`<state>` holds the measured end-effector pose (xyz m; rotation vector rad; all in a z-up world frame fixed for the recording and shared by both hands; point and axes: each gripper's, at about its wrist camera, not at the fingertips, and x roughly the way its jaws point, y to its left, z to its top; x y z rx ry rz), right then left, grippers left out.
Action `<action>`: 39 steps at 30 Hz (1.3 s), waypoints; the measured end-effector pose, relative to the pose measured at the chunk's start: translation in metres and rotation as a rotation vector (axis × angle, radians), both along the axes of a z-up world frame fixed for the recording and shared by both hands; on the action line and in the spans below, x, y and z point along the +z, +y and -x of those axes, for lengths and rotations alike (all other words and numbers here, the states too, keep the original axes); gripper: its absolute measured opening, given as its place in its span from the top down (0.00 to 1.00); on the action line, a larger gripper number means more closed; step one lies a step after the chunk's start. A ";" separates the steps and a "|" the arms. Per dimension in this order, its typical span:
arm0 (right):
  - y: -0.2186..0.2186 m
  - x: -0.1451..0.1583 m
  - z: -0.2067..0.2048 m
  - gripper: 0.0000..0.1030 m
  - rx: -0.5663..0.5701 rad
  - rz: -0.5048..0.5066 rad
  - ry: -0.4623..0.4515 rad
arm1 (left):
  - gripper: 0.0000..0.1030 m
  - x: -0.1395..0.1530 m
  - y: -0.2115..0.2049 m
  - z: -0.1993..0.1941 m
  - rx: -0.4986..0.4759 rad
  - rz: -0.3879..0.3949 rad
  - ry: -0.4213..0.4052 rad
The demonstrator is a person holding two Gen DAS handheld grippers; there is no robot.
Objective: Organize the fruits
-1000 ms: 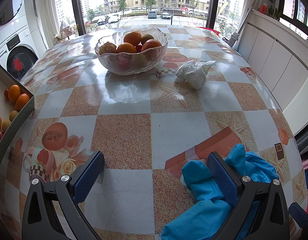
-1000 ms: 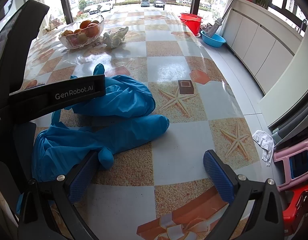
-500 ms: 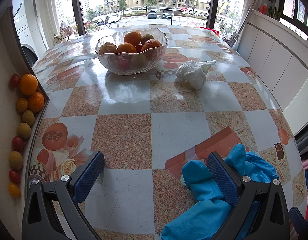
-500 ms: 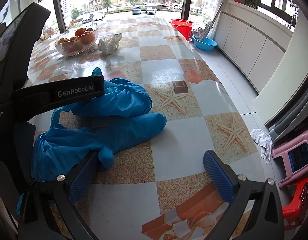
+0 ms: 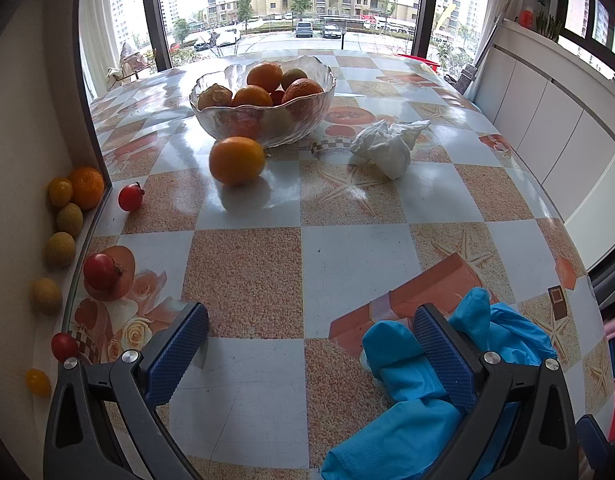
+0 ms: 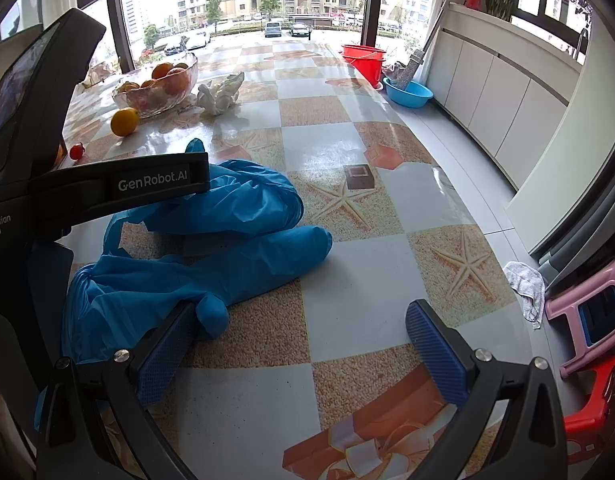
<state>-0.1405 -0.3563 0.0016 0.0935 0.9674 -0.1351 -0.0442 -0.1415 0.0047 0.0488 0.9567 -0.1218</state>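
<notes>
Several oranges fill the glass bowl (image 5: pixel 263 108) far across the table (image 5: pixel 367 248); one loose, smooth orange (image 5: pixel 236 160) sits just before it. Small fruits, perhaps tomatoes (image 5: pixel 130 197), lie beside a tilted box (image 5: pixel 27 160). Left gripper (image 5: pixel 311 354) and right gripper (image 6: pixel 301 350) gape empty.

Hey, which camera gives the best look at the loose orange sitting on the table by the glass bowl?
The left wrist view: the orange sits large and unobstructed just in front of the glass bowl. In the right wrist view the same orange is small and far off at the left.
</notes>
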 end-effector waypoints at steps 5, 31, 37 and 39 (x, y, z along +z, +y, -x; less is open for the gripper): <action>0.000 -0.001 0.001 0.00 0.001 -0.001 -0.007 | 0.00 0.000 0.000 0.000 0.000 0.000 0.000; 0.000 0.000 0.001 0.00 -0.004 0.001 -0.020 | 0.00 0.000 0.000 0.000 0.000 0.000 0.000; 0.000 -0.001 0.001 0.00 -0.003 0.001 -0.019 | 0.00 0.000 0.000 0.000 0.000 0.000 0.001; 0.000 0.000 0.001 0.00 -0.001 0.001 -0.020 | 0.00 0.000 0.000 0.000 0.000 0.000 0.001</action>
